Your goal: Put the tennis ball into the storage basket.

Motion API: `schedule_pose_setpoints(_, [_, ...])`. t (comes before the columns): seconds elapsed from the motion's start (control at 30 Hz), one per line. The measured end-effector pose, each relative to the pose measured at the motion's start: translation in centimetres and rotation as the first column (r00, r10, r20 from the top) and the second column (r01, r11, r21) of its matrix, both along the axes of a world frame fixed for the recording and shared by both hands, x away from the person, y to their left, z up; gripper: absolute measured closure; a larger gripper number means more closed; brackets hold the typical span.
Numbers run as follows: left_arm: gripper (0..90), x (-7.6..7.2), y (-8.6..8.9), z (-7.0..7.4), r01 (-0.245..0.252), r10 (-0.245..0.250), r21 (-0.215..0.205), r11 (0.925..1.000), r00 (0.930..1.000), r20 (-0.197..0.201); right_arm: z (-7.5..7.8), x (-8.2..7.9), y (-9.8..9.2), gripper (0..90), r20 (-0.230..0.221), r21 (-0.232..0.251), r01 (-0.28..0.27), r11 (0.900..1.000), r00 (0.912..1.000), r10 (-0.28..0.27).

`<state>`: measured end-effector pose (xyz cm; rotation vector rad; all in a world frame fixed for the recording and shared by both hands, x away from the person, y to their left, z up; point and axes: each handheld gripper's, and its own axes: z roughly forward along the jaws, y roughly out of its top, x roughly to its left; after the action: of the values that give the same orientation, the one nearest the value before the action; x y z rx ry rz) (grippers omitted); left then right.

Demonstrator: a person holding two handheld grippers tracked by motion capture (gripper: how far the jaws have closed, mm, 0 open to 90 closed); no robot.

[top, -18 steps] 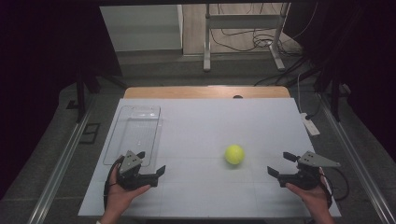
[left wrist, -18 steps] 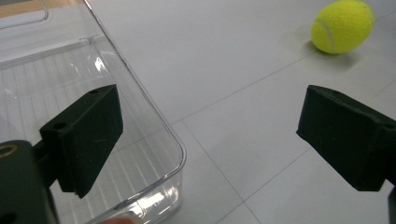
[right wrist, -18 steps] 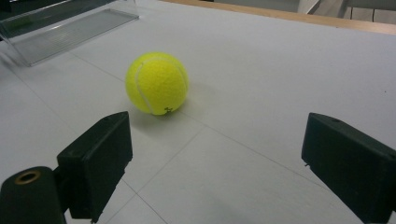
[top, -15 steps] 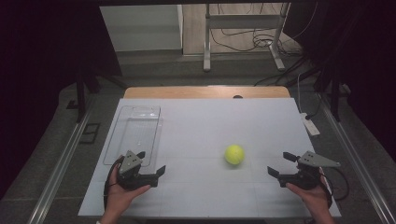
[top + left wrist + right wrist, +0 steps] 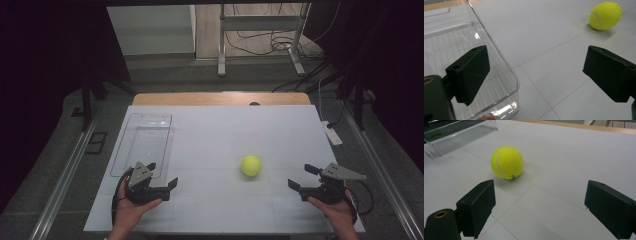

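Yellow tennis ball (image 5: 251, 165), one, and one clear tray (image 5: 143, 142); left tool (image 5: 162, 177) and right tool (image 5: 300, 176) both gape.

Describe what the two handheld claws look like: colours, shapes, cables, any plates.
Both are black. The left claw carries a grey three-cornered plate on top, as does the right claw, and a dark cable loops from each near the wrist. In the gripper views each shows two blocky black jaws with matte faces, plus a brass-coloured ring on the body at lower left. The forearms appear bare, with no sleeves visible.
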<state>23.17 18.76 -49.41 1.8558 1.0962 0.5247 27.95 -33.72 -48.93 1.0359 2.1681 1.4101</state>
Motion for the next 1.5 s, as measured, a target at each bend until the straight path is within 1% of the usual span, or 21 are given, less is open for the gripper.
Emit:
schedule_pose_setpoints(0.13, [7.7, 0.1, -0.2, 0.1, 0.01, -0.01, -0.002, 1.0, 0.9999, 0.004, -0.1, -0.2, 0.1, 10.3, -0.006, -0.011, -0.003, 1.0, 1.0, 0.003])
schedule_pose_setpoints(0.2, [7.7, 0.1, -0.3, 0.1, 0.01, -0.01, -0.001, 1.0, 0.9999, 0.002, -0.1, -0.2, 0.1, 10.3, -0.002, -0.007, -0.002, 1.0, 1.0, 0.002])
schedule_pose_setpoints(0.47, [7.7, -0.1, -0.1, 0.3, -0.002, 0.002, 0.004, 1.0, 1.0, 0.0, -0.2, 0.1, 0.3, 10.7, -0.01, 0.001, -0.013, 1.0, 0.9999, 0.013])
schedule_pose_setpoints(0.57, [7.9, -0.2, 0.0, 0.5, -0.007, 0.007, 0.0, 1.0, 1.0, 0.003, -0.2, 0.1, 0.4, 10.9, -0.01, -0.004, -0.015, 1.0, 0.9998, 0.015])
schedule_pose_setpoints(0.8, [8.2, -0.1, -0.3, 0.5, -0.003, 0.003, 0.003, 1.0, 1.0, -0.001, -0.3, 0.4, 0.5, 11.1, -0.012, -0.003, -0.019, 1.0, 0.9998, 0.018])
schedule_pose_setpoints(1.1, [8.5, 0.0, -1.2, 0.8, 0.027, -0.027, 0.021, 0.9994, 0.9996, -0.007, -0.4, 0.4, 0.5, 11.2, -0.013, -0.006, -0.022, 1.0, 0.9997, 0.022])
schedule_pose_setpoints(1.33, [8.6, 0.4, -1.6, 0.9, 0.048, -0.047, 0.036, 0.9982, 0.9988, -0.015, -0.5, 0.4, 0.7, 11.3, -0.021, -0.013, -0.027, 1.0, 0.9994, 0.027])
schedule_pose_setpoints(1.5, [8.7, 0.5, -1.9, 1.1, 0.059, -0.059, 0.036, 0.9976, 0.9981, -0.019, -0.5, 0.4, 0.8, 11.4, -0.022, -0.013, -0.031, 0.999, 0.9993, 0.031])
